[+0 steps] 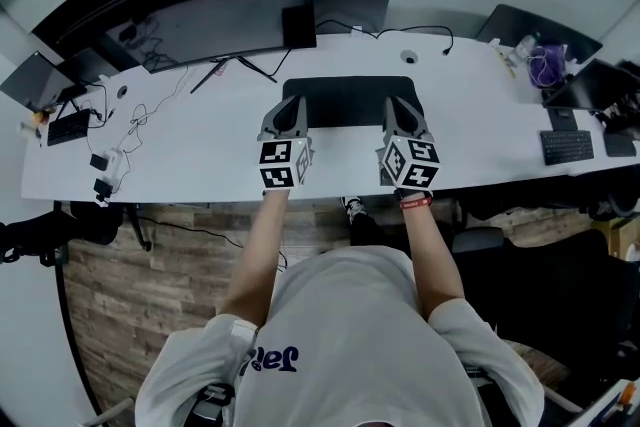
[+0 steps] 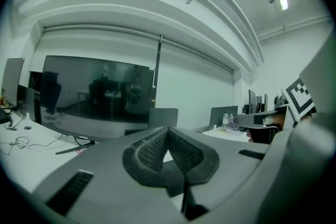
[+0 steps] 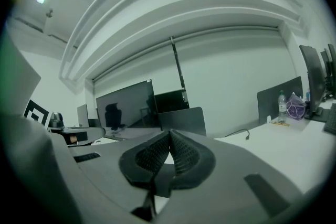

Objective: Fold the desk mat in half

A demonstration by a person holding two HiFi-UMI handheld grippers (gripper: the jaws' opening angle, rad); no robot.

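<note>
A black desk mat [image 1: 350, 100] lies flat on the white desk [image 1: 200, 150], straight in front of me. My left gripper [image 1: 289, 105] rests over the mat's left end and my right gripper [image 1: 401, 105] over its right end. Both hide the mat's near corners. In the left gripper view the left gripper [image 2: 168, 129] has its ribbed pads [image 2: 153, 150] meeting at the tips, with nothing seen between them. The right gripper view shows the right gripper [image 3: 169, 133] shut the same way, pads [image 3: 185, 155] together and empty.
A wide monitor [image 1: 225, 23] stands behind the mat, a second screen [image 1: 350, 7] beside it. Cables and adapters [image 1: 120, 140] trail over the desk's left part. A keyboard [image 1: 566, 147] and a bottle [image 1: 527, 46] are at the far right. The desk's front edge [image 1: 340, 192] runs under my wrists.
</note>
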